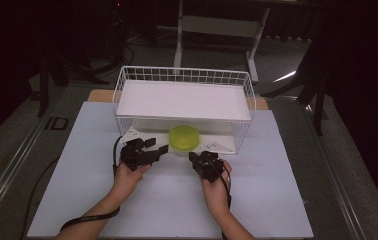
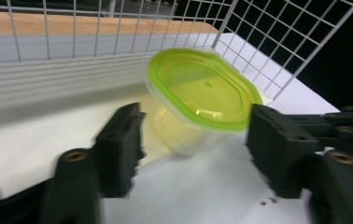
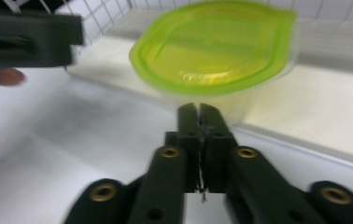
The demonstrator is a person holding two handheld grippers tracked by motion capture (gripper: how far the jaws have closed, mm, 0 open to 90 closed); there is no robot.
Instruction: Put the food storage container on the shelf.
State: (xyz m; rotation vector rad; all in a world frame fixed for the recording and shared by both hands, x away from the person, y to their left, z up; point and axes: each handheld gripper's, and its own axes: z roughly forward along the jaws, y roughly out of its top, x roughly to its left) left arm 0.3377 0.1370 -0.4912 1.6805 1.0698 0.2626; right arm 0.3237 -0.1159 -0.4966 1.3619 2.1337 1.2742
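One container [image 1: 184, 139] is in play, a clear tub closed by a lime-green lid [image 2: 203, 87], and it is seen at the front edge of the lower shelf of the white wire rack [image 1: 127, 80], roughly midway along that edge. What is inside cannot be told: the walls look yellowish through the plastic, nothing more can be made out. In the left gripper view the tub is seen tilted, lid leaning toward the camera.

The left gripper [image 1: 153, 148] is held just to the left of the tub, its fingers [image 2: 118, 144] spread wide, with the tub framed between them but not touched. The right gripper [image 1: 197, 159] is held just in front of the tub, its fingers [image 3: 198, 140] pressed together on nothing, tips pointing at the tub's base just under the lid rim; whether contact is made cannot be told.

Two grippers are counted, one in each hand. The rack carries two levels, a flat white top shelf and the lower one. It stands at the far edge of the white counter [image 1: 77, 200], centred.
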